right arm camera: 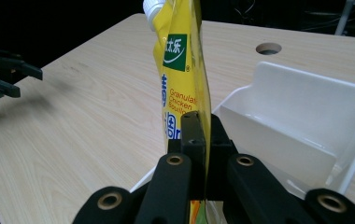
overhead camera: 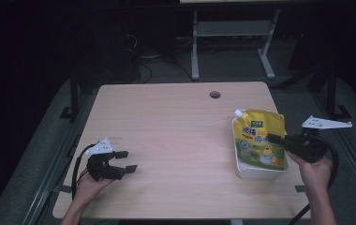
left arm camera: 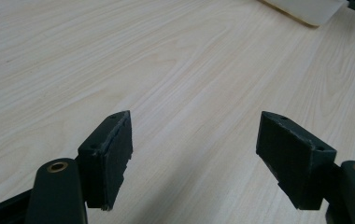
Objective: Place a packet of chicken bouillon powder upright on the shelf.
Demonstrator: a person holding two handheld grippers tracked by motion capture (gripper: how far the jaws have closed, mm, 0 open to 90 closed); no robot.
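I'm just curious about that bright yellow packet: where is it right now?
In the high view the yellow packet is on the table's right side, over the white tray, gripped in the right gripper's shut jaws.

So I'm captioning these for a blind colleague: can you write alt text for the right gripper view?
The right gripper, jaws shut, pinches a yellow chicken bouillon pouch upright beside a white plastic bin on a pale wooden table. The left gripper sits far off.
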